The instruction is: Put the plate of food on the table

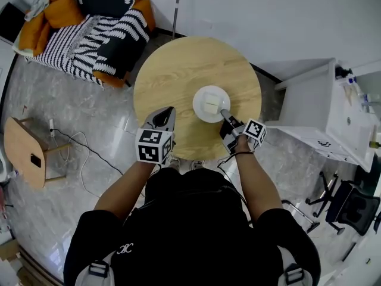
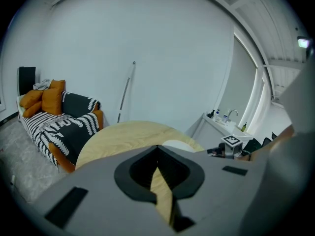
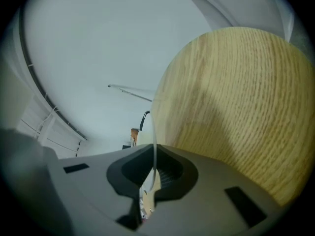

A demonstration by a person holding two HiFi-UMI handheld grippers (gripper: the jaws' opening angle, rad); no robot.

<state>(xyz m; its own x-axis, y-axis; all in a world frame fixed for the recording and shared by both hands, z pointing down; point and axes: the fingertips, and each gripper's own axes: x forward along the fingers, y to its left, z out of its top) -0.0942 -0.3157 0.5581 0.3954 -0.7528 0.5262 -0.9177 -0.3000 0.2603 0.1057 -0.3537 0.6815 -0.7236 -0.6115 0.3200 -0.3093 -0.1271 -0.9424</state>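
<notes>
**Editor:** What does the right hand-held gripper (image 1: 225,115) have?

**Photographer:** Its jaws are clamped on the near rim of a white plate (image 1: 200,95), which shows edge-on between them in the right gripper view. The plate lies straight ahead of that gripper, over the round wooden counter (image 1: 172,70). Whether it rests flat on the wood cannot be told. A pale square of food (image 1: 212,105) sits at its middle.

**Editor:** And the other one?

**Photographer:** The left hand-held gripper (image 1: 167,112) hangs over the counter's near edge. Its jaws are drawn together on nothing, with only a sliver of wood grain showing through. The plate is ahead and to its right, apart from it. Beyond it to the left, off the counter, stands a striped sofa (image 1: 89,34) with orange cushions.
</notes>
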